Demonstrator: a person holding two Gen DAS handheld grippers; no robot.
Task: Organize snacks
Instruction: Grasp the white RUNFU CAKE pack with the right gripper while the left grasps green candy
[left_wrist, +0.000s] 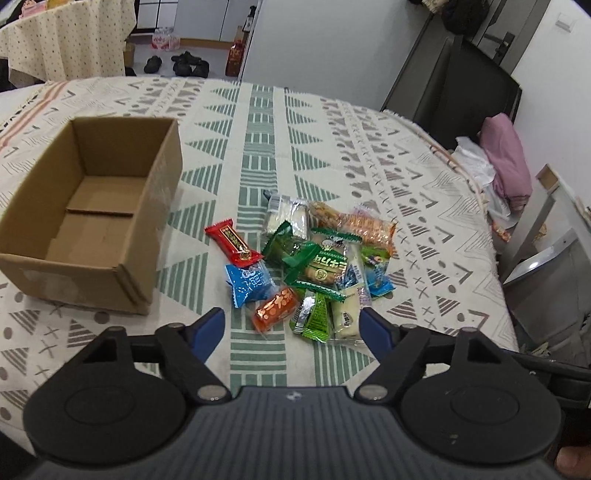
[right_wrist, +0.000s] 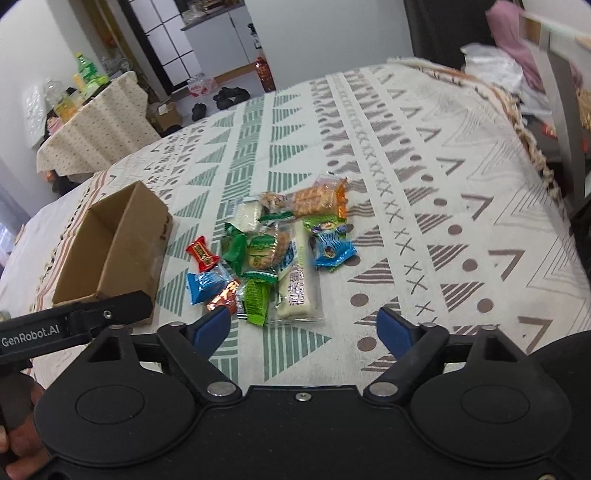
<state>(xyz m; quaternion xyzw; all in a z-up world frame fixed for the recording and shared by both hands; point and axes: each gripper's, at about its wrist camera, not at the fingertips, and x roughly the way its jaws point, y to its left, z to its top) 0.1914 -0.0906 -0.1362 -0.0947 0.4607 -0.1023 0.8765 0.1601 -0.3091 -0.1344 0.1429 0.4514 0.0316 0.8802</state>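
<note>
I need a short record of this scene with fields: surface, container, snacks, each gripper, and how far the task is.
surface: patterned tablecloth
container: cardboard box, open top, nothing inside, left of the snacks
snacks: pile of wrapped snacks on the cloth, outside the box
nearest left gripper: orange packet
left gripper: fingers apart, holding nothing
right gripper: fingers apart, holding nothing, white bar just ahead
progress: no snack in the box yet

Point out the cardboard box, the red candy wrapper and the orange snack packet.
cardboard box (left_wrist: 110, 275), left wrist view, near outer wall.
red candy wrapper (left_wrist: 232, 242), left wrist view, wrapper's middle.
orange snack packet (left_wrist: 275, 308), left wrist view, its printed face.
</note>
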